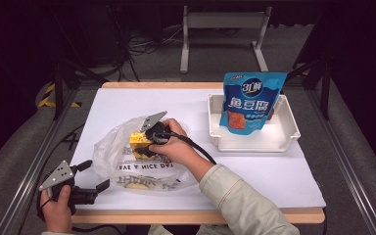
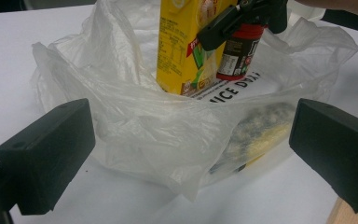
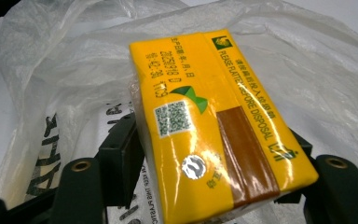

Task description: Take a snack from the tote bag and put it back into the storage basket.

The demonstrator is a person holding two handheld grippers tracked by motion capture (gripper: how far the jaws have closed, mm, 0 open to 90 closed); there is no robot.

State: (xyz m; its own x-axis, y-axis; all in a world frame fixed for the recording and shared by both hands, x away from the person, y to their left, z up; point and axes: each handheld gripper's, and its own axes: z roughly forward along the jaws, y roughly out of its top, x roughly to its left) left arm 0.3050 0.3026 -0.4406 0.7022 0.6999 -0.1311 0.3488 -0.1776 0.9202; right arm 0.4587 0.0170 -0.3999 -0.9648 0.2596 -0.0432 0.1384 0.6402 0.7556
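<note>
Mid-table, inside the plastic bag (image 1: 127, 161), right gripper (image 3: 214, 182) reaches in from the near right, jaws clamping the upright yellow carton (image 3: 214, 126), long axis vertical. Left gripper (image 1: 90, 176) rests near-left, jaws wide.

High cam overhead; gripper cams close, share bag (image 1: 127, 161)

Yellow carton's (image 2: 186, 46) top beyond the left gripper view's edge.

The drink carton (image 3: 214, 135) is sitting between the right gripper (image 3: 205, 186)'s jaws, inside the plastic bag (image 2: 158, 126). The bag is lying ahead of the left gripper (image 2: 186, 144)'s spread jaws.
</note>
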